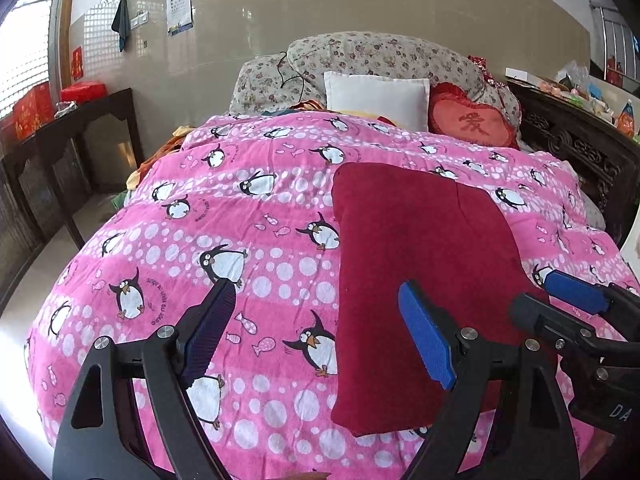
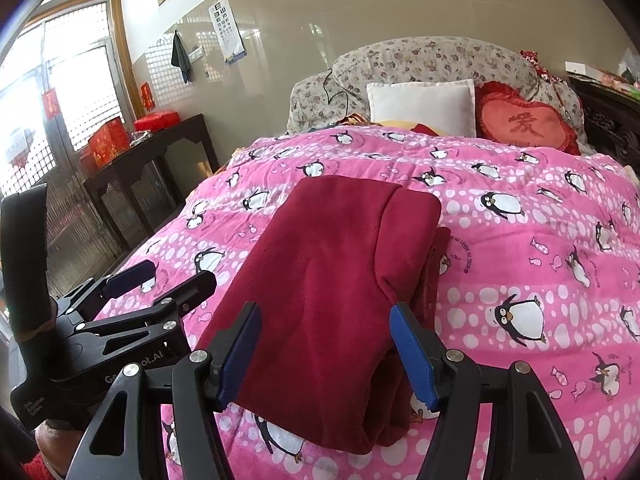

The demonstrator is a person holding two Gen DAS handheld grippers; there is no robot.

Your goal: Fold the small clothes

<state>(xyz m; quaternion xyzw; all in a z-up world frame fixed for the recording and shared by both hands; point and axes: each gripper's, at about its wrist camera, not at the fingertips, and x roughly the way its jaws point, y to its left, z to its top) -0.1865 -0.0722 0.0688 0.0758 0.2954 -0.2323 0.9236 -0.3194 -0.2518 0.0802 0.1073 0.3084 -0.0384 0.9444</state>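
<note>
A dark red garment (image 1: 424, 276) lies folded in a long strip on the pink penguin blanket (image 1: 240, 216). My left gripper (image 1: 320, 336) is open and empty, above the blanket at the garment's left near edge. My right gripper (image 2: 324, 352) is open and empty, with its fingers either side of the garment's (image 2: 332, 280) near end and not touching it. The right gripper also shows at the right edge of the left wrist view (image 1: 560, 304), and the left gripper at the left of the right wrist view (image 2: 160, 276).
Pillows are piled at the head of the bed: a white one (image 1: 376, 98), a red heart cushion (image 1: 468, 120) and floral ones (image 1: 380, 56). A dark wooden side table (image 1: 68, 140) with red boxes stands to the left. Carved dark furniture (image 1: 580, 148) flanks the right.
</note>
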